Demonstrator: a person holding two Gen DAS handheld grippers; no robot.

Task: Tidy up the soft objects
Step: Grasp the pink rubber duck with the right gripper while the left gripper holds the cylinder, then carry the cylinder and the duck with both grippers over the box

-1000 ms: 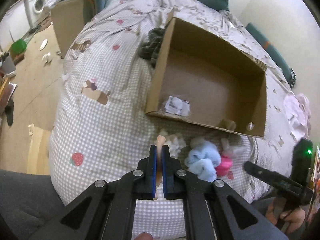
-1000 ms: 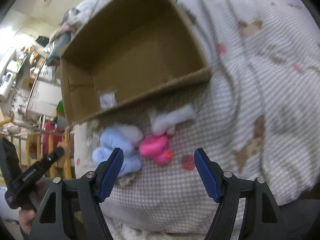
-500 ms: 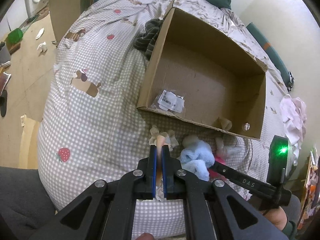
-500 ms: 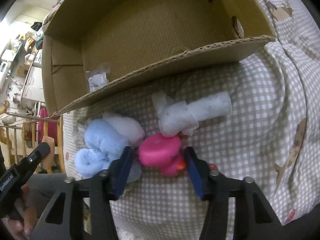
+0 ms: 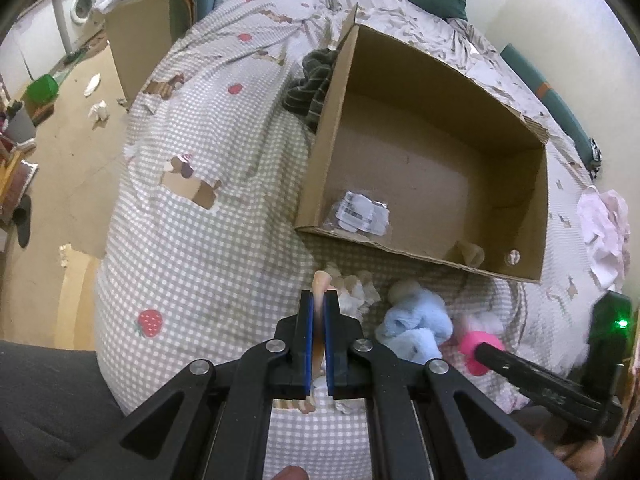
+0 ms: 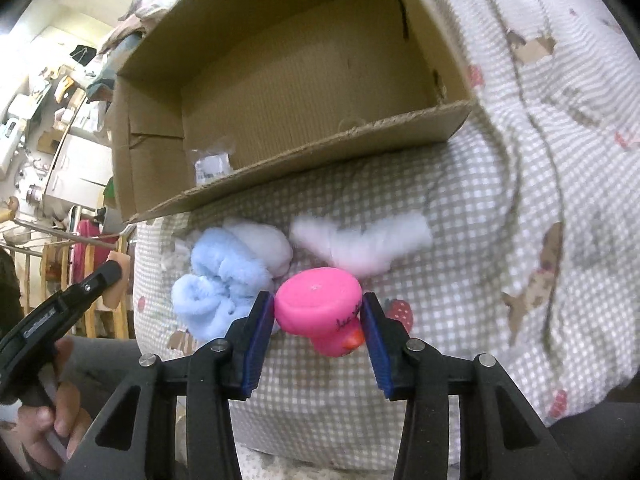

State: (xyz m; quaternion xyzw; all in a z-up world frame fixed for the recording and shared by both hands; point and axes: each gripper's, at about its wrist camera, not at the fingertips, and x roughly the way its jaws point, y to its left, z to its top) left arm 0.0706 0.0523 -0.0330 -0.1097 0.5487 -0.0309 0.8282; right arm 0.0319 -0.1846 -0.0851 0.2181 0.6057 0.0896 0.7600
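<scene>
My left gripper [image 5: 318, 312] is shut on a thin peach soft piece [image 5: 320, 286], held above the checked bedcover in front of the open cardboard box [image 5: 320, 152]. My right gripper [image 6: 318, 316] is shut on a pink rubber duck [image 6: 320, 308], which sits just off the cover; it shows at the right of the left wrist view [image 5: 474, 350]. A light blue fluffy bundle [image 6: 224, 280] lies to the duck's left and a white fluffy piece [image 6: 360, 244] behind it, both in front of the box [image 6: 320, 148]. A crumpled whitish piece [image 5: 356, 286] lies beside the left fingertips.
The box holds a clear plastic packet with a label [image 5: 362, 214] and a small beige piece [image 5: 470, 252]. A dark striped cloth [image 5: 312, 84] lies against the box's left wall. The bed edge falls to the floor [image 5: 72, 120] on the left. Pink cloth [image 5: 604, 236] lies at right.
My right gripper has moved down onto the pink duck and closed on it. The left gripper stays shut on the peach piece and has shifted only slightly.
</scene>
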